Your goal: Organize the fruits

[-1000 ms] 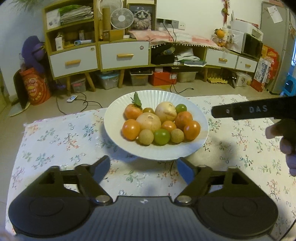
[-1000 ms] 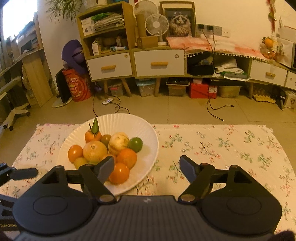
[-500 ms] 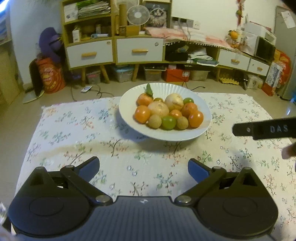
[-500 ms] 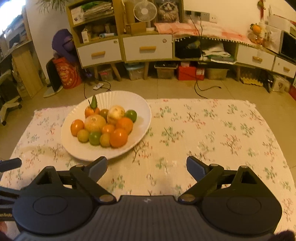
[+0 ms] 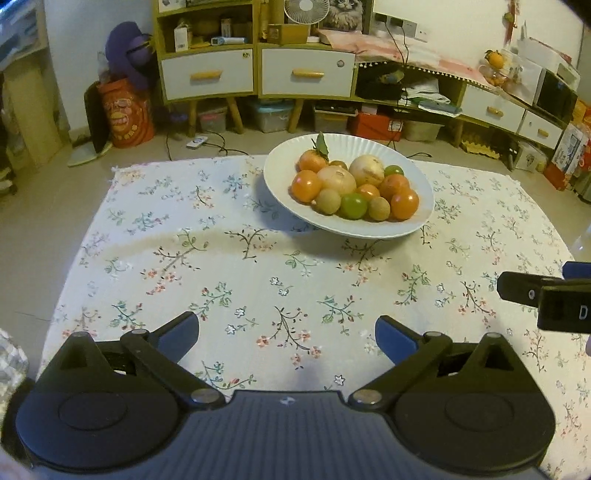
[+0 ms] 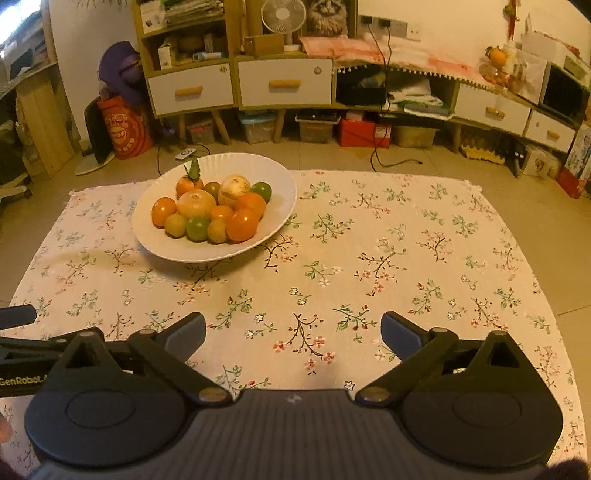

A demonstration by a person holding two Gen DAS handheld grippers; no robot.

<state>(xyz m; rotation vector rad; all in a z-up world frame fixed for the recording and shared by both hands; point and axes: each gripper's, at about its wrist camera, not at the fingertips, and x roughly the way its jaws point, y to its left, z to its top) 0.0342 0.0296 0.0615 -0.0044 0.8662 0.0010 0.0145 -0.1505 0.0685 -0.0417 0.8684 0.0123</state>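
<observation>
A white plate heaped with fruits stands on the floral tablecloth at the far middle; it also shows in the right wrist view, far left. The fruits are several orange, green and pale round ones, one with a leaf. My left gripper is open and empty, low over the near cloth. My right gripper is open and empty, near the front edge. The right gripper's side shows at the right of the left wrist view.
The floral tablecloth covers a low table. Beyond it is floor with cables, then wooden cabinets with drawers, storage boxes and a fan along the back wall.
Both grippers have drawn back from the plate toward the near edge of the table, staying open. The plate and fruits now sit farther away in both views.
</observation>
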